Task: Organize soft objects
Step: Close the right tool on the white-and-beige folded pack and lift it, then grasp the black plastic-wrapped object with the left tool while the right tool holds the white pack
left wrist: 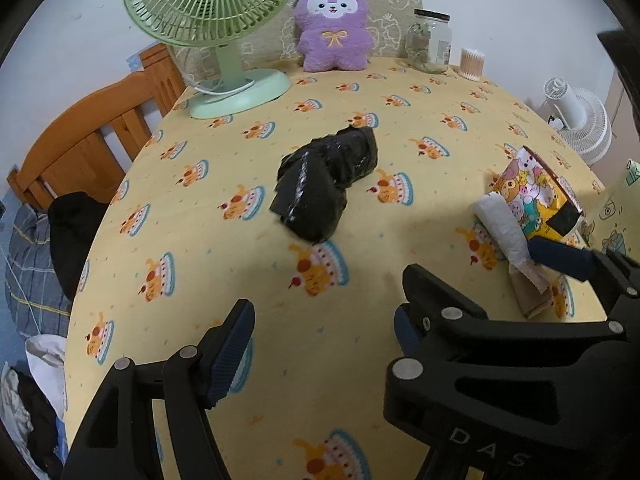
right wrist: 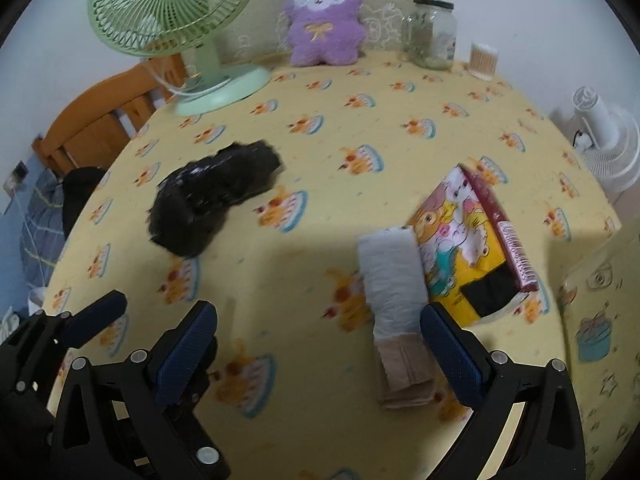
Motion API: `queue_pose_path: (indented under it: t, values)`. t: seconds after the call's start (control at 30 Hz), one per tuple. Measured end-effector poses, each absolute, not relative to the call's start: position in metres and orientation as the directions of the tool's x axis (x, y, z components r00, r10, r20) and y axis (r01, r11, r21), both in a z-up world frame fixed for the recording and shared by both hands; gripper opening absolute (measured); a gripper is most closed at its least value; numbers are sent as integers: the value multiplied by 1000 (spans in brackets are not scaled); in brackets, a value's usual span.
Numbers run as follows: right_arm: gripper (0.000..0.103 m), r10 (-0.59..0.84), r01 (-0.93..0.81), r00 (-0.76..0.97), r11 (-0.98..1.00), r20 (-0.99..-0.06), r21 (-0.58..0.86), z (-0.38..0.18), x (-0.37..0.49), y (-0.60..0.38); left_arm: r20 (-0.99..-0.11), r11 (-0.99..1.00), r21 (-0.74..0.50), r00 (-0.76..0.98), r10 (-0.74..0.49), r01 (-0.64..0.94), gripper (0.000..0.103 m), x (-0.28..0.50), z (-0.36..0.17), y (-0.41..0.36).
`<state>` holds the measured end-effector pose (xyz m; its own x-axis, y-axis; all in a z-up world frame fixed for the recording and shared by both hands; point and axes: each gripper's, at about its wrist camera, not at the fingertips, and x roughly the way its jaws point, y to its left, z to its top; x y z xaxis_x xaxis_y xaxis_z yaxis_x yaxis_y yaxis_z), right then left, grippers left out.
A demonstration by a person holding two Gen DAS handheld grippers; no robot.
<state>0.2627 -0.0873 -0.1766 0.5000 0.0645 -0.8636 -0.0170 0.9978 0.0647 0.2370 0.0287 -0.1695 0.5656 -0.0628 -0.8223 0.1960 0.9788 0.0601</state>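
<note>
A crumpled black plastic bundle (left wrist: 326, 188) lies mid-table; it also shows in the right wrist view (right wrist: 212, 200). A white roll with a beige end (right wrist: 396, 308) lies beside a colourful cartoon tissue pack (right wrist: 468, 248); both show in the left wrist view, roll (left wrist: 502, 226) and pack (left wrist: 534, 196). A purple plush (left wrist: 332, 26) sits at the back. My left gripper (left wrist: 320, 348) is open and empty, short of the black bundle. My right gripper (right wrist: 316, 344) is open and empty, its right finger (right wrist: 452, 352) next to the roll. The right gripper (left wrist: 560, 256) shows in the left view.
A green desk fan (left wrist: 212, 20) stands back left, a glass jar (left wrist: 430, 40) and a cotton-swab tub (left wrist: 472, 64) back right. A wooden bed frame (left wrist: 92, 128) and bedding lie left of the table, a white fan (left wrist: 580, 120) to the right. A cream patterned box (right wrist: 600, 312) stands at the right edge.
</note>
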Motion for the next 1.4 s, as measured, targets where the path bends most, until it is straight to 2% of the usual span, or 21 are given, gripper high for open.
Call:
queue_pose_path:
  t: [0.43,0.5,0.53,0.57,0.6,0.63,0.67,0.77,0.9,1.4]
  values:
    - [103,-31,44,501,999,-865,-10,-193,274,-109,-820,970,58,566,-89,236,75,244,-175,8]
    - [99,-37,33,490,999,-871,-25,-194,279,-112,-821,969,53,563,-95,241,75,247,-175,4]
    - [91,-49,28,490,999,-871,-40,-193,282,-112,-824,969,47,557,-101,244,75,250,-175,3]
    - [75,-44,16,497,999,-867,-42,-192,282,-112,-825,969,41,555,-105,245,75,251,-174,2]
    - [45,-37,1,506,999,-862,-42,-189,282,-111,-825,969,40,555,-107,245,73,252,-174,1]
    - [30,-28,-17,516,999,-856,-43,-185,280,-109,-820,969,49,564,-99,242,69,253,-173,0]
    - [27,-23,-19,513,999,-858,-39,-184,280,-108,-818,970,57,568,-91,238,65,254,-173,0]
    - [26,-22,-17,500,999,-866,-35,-183,284,-109,-820,968,66,567,-86,242,60,258,-171,1]
    - [26,-14,3,466,1000,-884,-14,-180,289,-108,-810,961,97,582,-76,260,60,265,-164,3]
    - [26,-21,75,502,997,-865,19,-164,330,-103,-802,916,170,591,-86,364,60,332,-154,4]
